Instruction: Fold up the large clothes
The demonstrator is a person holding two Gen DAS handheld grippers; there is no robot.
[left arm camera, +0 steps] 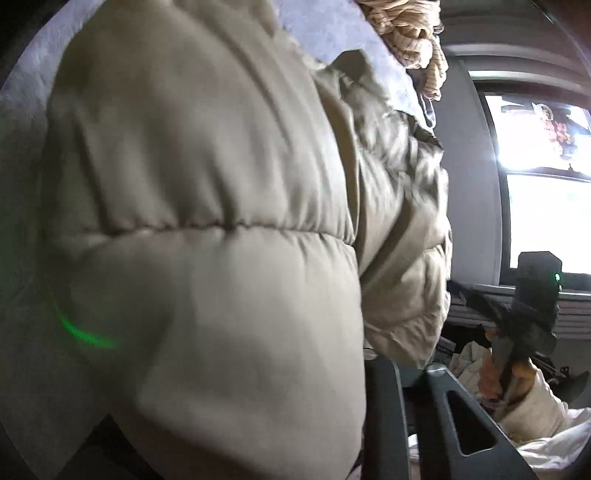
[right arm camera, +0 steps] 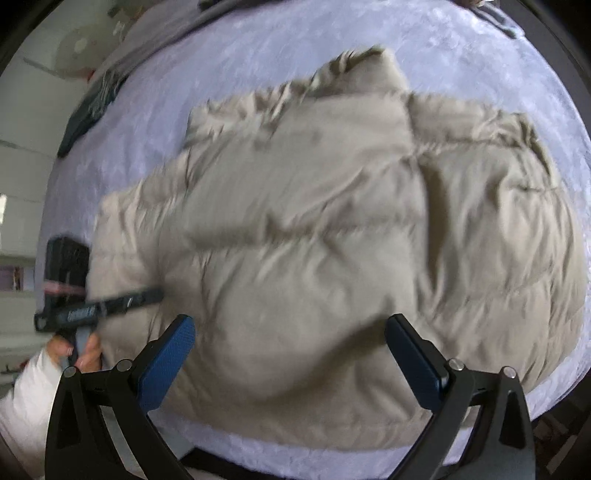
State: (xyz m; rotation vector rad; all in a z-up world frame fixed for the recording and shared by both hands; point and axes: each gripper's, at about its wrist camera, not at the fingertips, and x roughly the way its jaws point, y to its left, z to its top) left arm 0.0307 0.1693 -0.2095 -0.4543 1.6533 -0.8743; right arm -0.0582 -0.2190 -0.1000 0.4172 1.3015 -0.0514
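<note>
A beige puffer jacket (right arm camera: 314,240) lies spread on the lavender bed cover (right arm camera: 332,33). My right gripper (right arm camera: 291,350) hovers over its near hem, blue pads (right arm camera: 170,354) wide apart and open, with no fabric pinched. My left gripper (right arm camera: 153,295), held by a hand (right arm camera: 86,354) in a white sleeve, reaches in from the left onto the jacket's edge. In the left wrist view the jacket (left arm camera: 207,229) fills most of the frame and hides one finger. The left gripper (left arm camera: 406,373) stands narrow there, with fabric running down into it. The right gripper (left arm camera: 532,317) shows beyond.
A striped cream garment (left arm camera: 410,33) is heaped at the far end of the bed. A dark garment (right arm camera: 92,107) lies along the bed's left edge. A bright window (left arm camera: 543,166) is behind, with white cloths (left arm camera: 554,443) low on the right.
</note>
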